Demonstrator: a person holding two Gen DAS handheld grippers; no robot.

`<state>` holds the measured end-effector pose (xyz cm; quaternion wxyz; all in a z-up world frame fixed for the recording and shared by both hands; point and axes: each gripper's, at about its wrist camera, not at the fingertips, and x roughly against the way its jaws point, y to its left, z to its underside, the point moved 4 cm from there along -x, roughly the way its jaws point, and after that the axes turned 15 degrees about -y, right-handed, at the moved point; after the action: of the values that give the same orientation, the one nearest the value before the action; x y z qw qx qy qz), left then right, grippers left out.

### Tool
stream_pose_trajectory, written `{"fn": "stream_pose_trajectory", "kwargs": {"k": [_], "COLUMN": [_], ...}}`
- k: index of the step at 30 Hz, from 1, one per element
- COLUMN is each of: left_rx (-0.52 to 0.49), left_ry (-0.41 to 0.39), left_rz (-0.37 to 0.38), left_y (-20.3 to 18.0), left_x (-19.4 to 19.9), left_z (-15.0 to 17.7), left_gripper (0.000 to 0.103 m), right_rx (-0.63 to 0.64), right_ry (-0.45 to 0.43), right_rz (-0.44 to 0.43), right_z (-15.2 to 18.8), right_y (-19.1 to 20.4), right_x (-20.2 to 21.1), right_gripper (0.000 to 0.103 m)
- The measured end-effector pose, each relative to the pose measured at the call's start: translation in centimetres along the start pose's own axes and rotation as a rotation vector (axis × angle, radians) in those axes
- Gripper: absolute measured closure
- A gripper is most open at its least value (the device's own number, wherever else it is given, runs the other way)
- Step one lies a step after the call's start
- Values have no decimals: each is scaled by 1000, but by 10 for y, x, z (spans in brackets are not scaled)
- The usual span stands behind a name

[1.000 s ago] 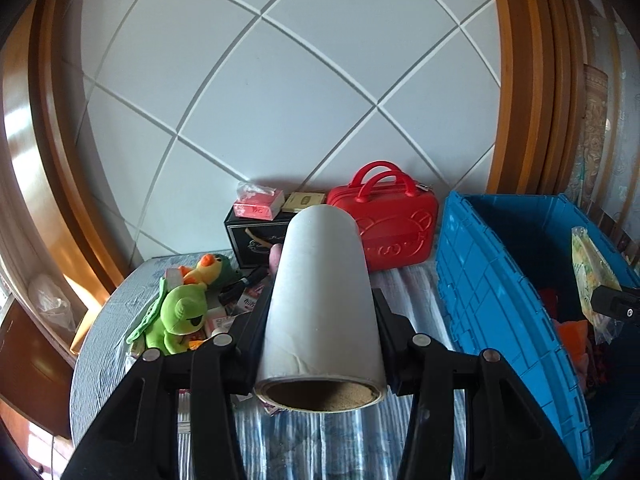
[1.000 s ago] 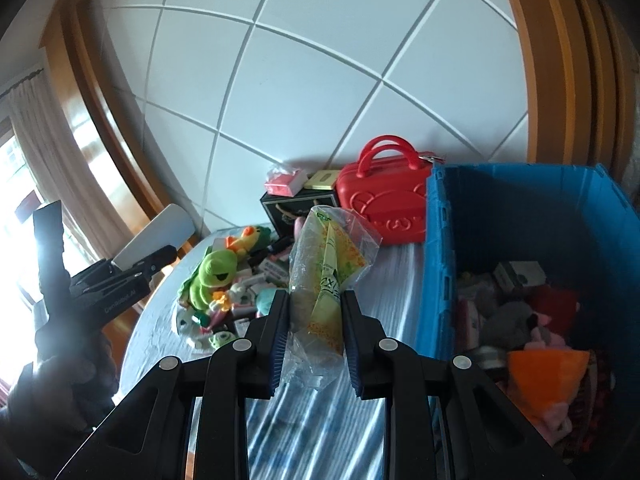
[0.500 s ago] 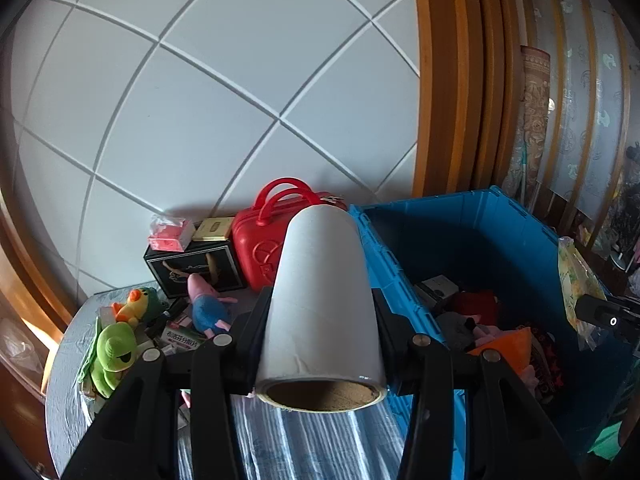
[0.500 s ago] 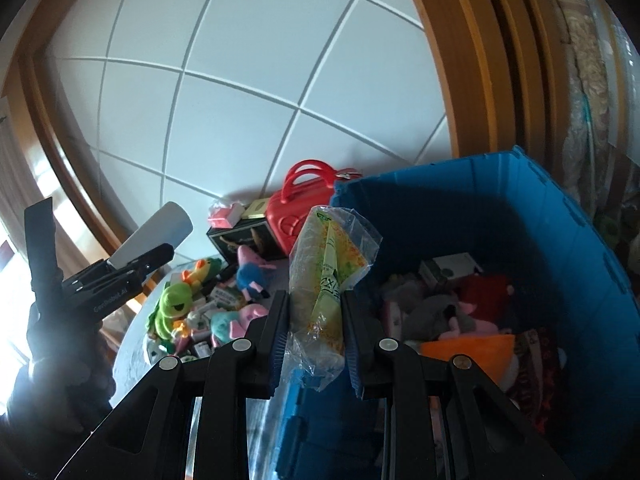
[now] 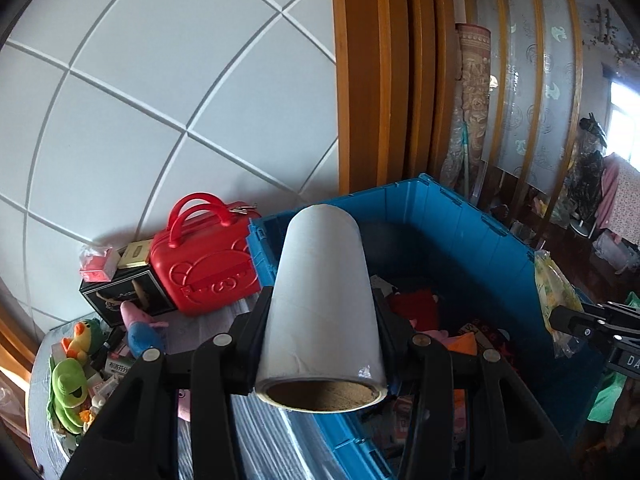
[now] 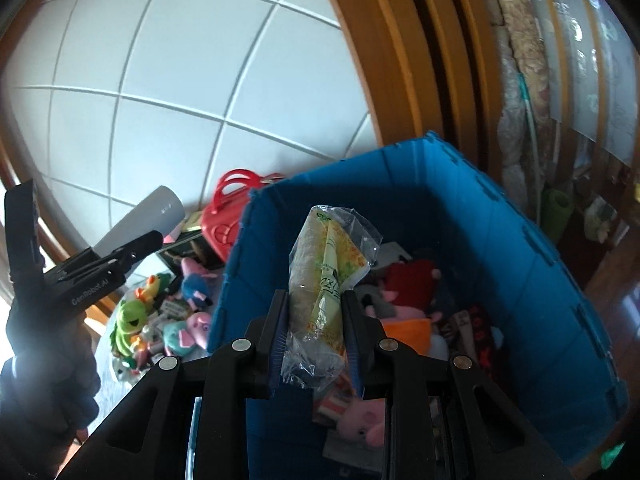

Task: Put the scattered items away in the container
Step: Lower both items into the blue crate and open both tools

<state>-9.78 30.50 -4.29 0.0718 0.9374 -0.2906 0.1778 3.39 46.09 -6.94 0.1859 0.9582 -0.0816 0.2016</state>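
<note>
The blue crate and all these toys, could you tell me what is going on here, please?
A person is tidying a cluttered table into the blue crate. The left tool grips a white roll over the crate's near edge. The right tool is shut on a clear bag above the crate, which already holds soft toys. A green frog toy and a red case remain on the table.

- The white roll (image 5: 322, 300) hides the crate's inside behind it at 12 o'clock in the left wrist view.
- The blue crate (image 6: 500, 248) runs off the lower edge at 6 o'clock in the right wrist view.
- The clear snack bag (image 6: 324, 280) covers the toys behind it.
- The person's hand (image 6: 40, 380), at 8 o'clock, is dark and backlit.
- Small boxes beside the green frog toy (image 5: 68, 384) are too small to read.
</note>
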Motion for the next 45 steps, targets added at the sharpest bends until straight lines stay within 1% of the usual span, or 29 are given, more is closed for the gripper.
{"fn": "stream_pose_trajectory", "kwargs": {"k": [9, 17, 23, 41, 42, 43, 44, 45], "left_rx": [-26, -59, -63, -58, -59, -58, -57, -53], "left_ry": [-1, 11, 27, 30, 40, 55, 72, 76], "left_rz": [72, 121, 140, 141, 150, 163, 171, 166], "left_y": [-31, -53, -59, -55, -56, -57, -58, -57], "left_x": [-27, -50, -62, -89, -92, -95, -100, -102], "left_z": [-15, -25, -28, -45, -46, -45, -44, -44], "left_gripper": [58, 58, 58, 58, 58, 57, 53, 37], "right_rx": [-40, -69, -76, -66, -64, -64, -67, -71], "right_ry": [-1, -2, 2, 10, 9, 5, -2, -3], "right_rz": [101, 155, 169, 163, 167, 180, 198, 213], "right_z": [-3, -3, -7, -22, -23, -24, -26, -27], "right_y": [-50, -77, -86, -91, -92, -93, -95, -97], "right_x": [3, 7, 1, -26, -27, -28, -28, -30], "right_gripper": [77, 77, 77, 77, 75, 64, 55, 30]}}
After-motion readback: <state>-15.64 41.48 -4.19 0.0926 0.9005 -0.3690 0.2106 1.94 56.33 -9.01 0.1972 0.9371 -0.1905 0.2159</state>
